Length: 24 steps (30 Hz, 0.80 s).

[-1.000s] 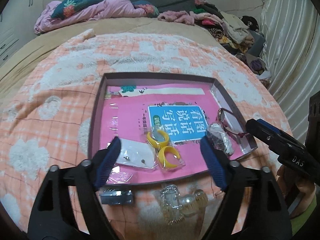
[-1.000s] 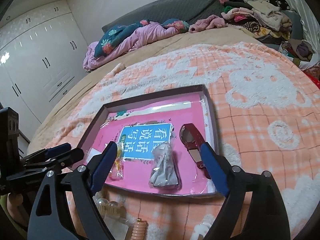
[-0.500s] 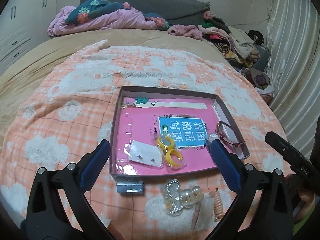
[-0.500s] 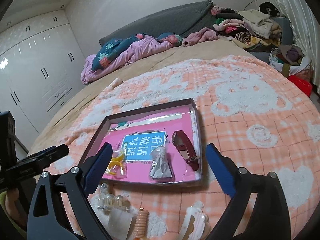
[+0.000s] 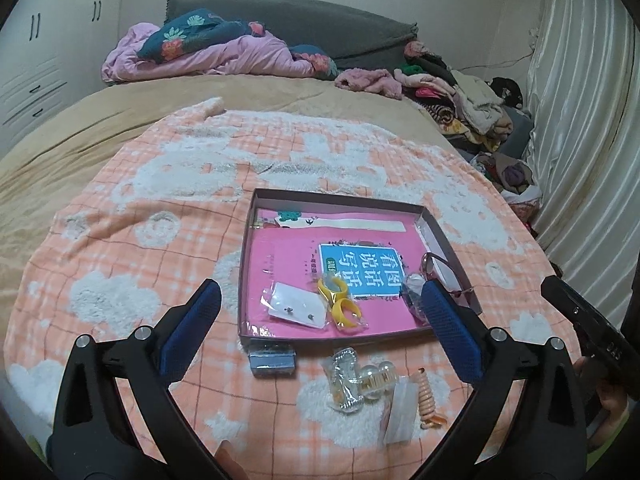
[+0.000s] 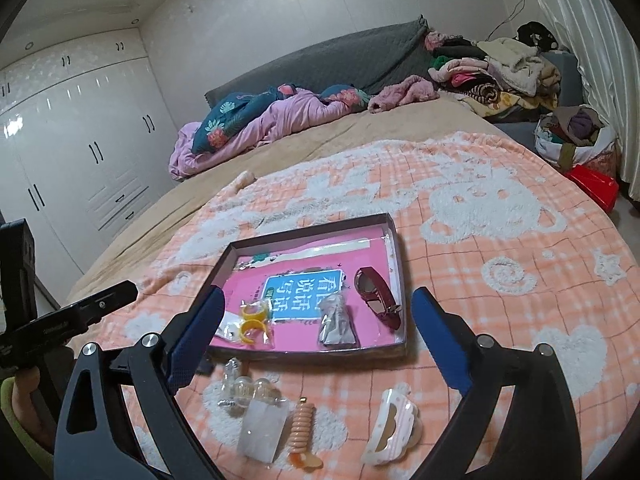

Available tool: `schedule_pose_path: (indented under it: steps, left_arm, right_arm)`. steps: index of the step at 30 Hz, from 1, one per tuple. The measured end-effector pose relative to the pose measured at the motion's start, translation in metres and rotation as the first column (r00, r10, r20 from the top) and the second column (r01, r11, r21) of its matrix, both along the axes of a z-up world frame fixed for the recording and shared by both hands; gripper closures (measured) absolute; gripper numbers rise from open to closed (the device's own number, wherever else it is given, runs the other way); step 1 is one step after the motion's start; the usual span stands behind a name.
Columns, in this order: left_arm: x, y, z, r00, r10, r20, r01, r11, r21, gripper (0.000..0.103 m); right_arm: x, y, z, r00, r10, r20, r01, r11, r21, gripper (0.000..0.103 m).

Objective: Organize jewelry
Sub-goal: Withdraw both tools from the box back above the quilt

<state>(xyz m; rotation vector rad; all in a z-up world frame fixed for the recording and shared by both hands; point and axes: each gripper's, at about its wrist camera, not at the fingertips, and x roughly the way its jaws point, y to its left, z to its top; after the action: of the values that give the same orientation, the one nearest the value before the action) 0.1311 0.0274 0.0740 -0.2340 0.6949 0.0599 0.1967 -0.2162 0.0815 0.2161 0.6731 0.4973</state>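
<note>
Both grippers have drawn back and up from the shallow box (image 5: 434, 222) within the last second — it shows smaller and farther off in each wrist view than it did a moment ago. The left gripper (image 5: 320, 330) has its jaws spread as wide as they go, having opened further early in that second, and nothing sits between its blue pads. The right gripper (image 6: 318, 334) has likewise just widened and is empty.

Inside the box, on its pink printed liner, lie a white earring card (image 5: 294, 307), a bagged pair of yellow rings (image 5: 340, 298), a small silvery packet (image 6: 337, 320) and a dark red watch (image 6: 376, 294) near the right wall. So those pieces look delivered, and the retreat reads as the end of a placing step, not a grasp.

What remains lies on the orange checked blanket (image 5: 132, 216) just in front of the box: a small grey-blue box (image 5: 272, 358) touching the near rim, a clear bag with pearly beads (image 5: 360, 380), a translucent packet (image 6: 264, 432), a peach spiral hair tie (image 6: 302, 428) and — seen only from the right wrist — a pink and white hair claw (image 6: 394, 426).

My judgement: the task is roughly half done (four items in, about five out), and with both grippers free and wide, either can go for the loose pieces next.
</note>
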Motion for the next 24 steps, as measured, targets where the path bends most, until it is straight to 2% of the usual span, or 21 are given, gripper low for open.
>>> schedule_pose_path:
  steps: [13, 24]
  left_arm:
    - [-0.028, 0.017, 0.001, 1.000, 0.026, 0.003, -0.026, 1.000, -0.001, 0.009]
    - [-0.049, 0.021, -0.002, 1.000, 0.019, 0.005, -0.019, 1.000, 0.006, 0.009]
  right_arm:
    - [-0.029, 0.008, 0.018, 0.999, 0.031, 0.037, -0.031, 0.999, -0.020, 0.010]
    - [-0.050, 0.013, 0.013, 0.998, 0.054, 0.012, -0.054, 0.998, -0.044, 0.010]
